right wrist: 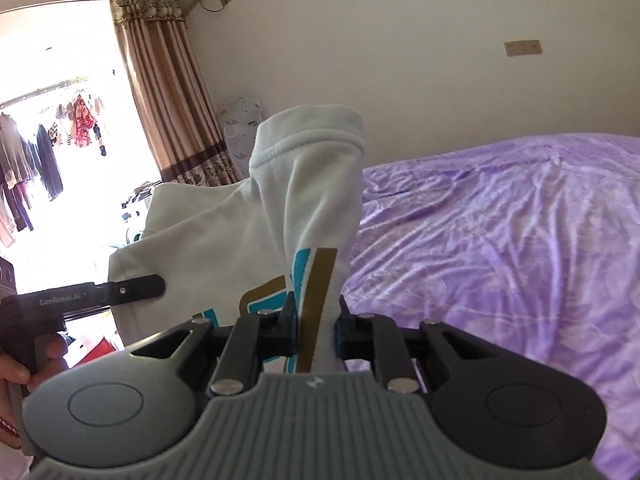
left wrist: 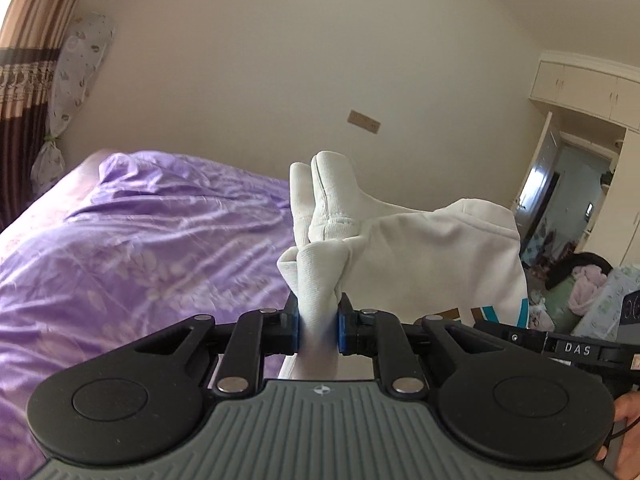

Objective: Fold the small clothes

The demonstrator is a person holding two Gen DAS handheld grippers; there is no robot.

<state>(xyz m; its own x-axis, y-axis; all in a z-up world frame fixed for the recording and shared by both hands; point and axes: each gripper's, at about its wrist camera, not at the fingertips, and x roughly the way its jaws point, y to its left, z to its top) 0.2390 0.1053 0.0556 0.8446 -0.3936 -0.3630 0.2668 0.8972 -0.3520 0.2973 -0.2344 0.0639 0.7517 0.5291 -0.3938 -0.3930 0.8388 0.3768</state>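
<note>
A small white garment (left wrist: 432, 256) with a teal and brown print hangs in the air between both grippers, above the bed. My left gripper (left wrist: 318, 322) is shut on a bunched ribbed edge of it, which sticks up past the jaws. My right gripper (right wrist: 316, 326) is shut on the printed part of the same garment (right wrist: 224, 232); a cuffed end stands up above the jaws. The left gripper shows in the right wrist view (right wrist: 132, 285) at the left, and the right gripper shows in the left wrist view (left wrist: 560, 344) at the right.
A bed with a wrinkled purple sheet (left wrist: 140, 248) lies below and ahead; it also shows in the right wrist view (right wrist: 500, 232). Brown curtains (right wrist: 168, 92) and a bright window with hanging clothes are at the left. A white wardrobe (left wrist: 588, 88) and doorway stand at the right.
</note>
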